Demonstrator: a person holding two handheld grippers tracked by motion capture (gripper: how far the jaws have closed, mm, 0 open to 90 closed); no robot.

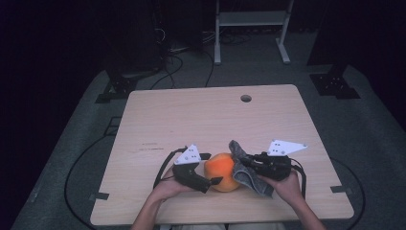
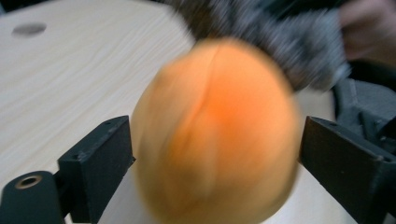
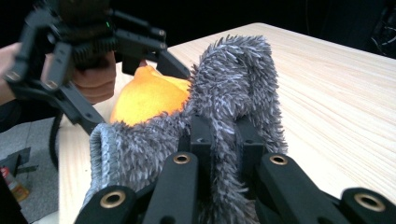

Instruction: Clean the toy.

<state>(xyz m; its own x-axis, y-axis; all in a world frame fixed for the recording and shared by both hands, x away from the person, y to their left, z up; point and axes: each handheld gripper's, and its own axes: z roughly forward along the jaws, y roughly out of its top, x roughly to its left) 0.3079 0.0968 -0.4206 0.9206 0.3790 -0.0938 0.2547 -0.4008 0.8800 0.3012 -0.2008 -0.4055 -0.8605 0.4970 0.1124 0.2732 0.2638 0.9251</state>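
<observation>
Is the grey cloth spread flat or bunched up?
Bunched up: the cloth is pinched in the right claw, folded over against the orange ball.

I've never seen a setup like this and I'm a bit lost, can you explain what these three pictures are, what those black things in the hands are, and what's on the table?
No robot here: a person at a wooden table holds a hand-operated set of tongs in each hand. The high view looks down from above; the other two come from small cameras riding on each tool.

The left tongs have their jaws on either side of an orange fruit-shaped ball. The left gripper view is blurred, so whether they press on it is unclear.

The right tongs are shut on a shaggy grey cloth, which lies against the ball, perhaps to wipe it.

The white three-cornered plates and trailing cables belong to the tools.
</observation>
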